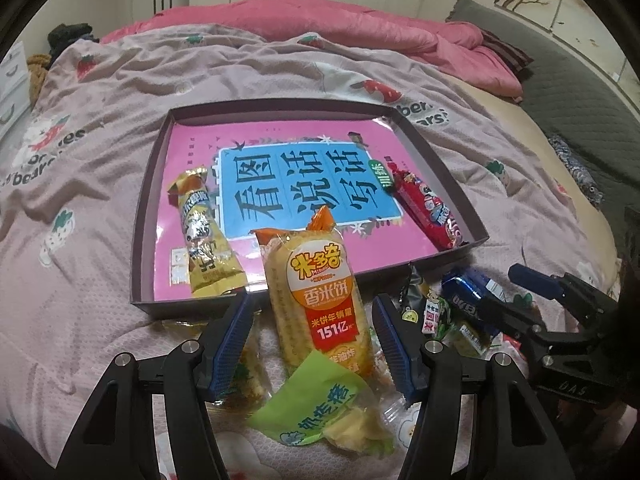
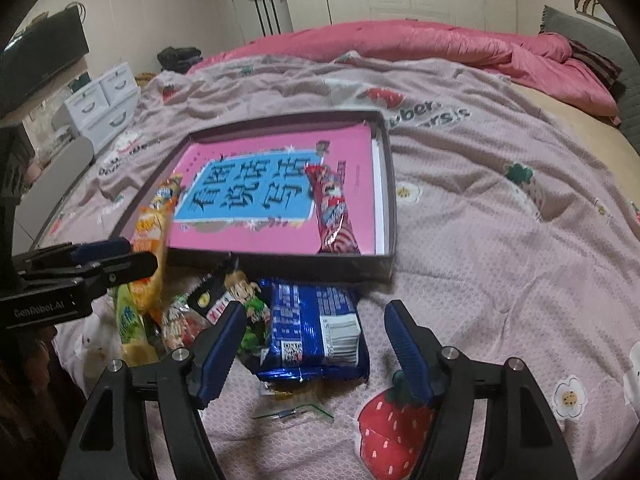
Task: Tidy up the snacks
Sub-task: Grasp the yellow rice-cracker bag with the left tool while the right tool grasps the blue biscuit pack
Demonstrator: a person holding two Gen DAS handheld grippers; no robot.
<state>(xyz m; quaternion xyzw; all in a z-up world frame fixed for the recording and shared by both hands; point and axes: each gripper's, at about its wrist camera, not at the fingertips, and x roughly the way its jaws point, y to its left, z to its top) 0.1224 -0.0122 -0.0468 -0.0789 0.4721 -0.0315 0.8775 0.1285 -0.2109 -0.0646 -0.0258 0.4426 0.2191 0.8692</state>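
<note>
The left tongs (image 1: 314, 344) are standing wide around the corn pack (image 1: 320, 292), and the pads are not pressing it. The pack is leaning at their 12 o'clock, its top over the tray (image 1: 140, 236) edge. If they squeeze too low, they may also be grabbing the green pack (image 1: 320, 404) lying at 6 o'clock.

The right tongs (image 2: 316, 346) are wide too, with the blue pack (image 2: 316, 332) between them, not gripped. A cartoon pack (image 2: 244, 300) is touching the blue one at 10 o'clock and could be getting pinched too.

The bed (image 2: 500, 240) is soft, so packs may be sliding away. In the tray, the gold bar (image 1: 200, 232) and red bar (image 1: 426, 208) are already lying at 11 and 1 o'clock.
</note>
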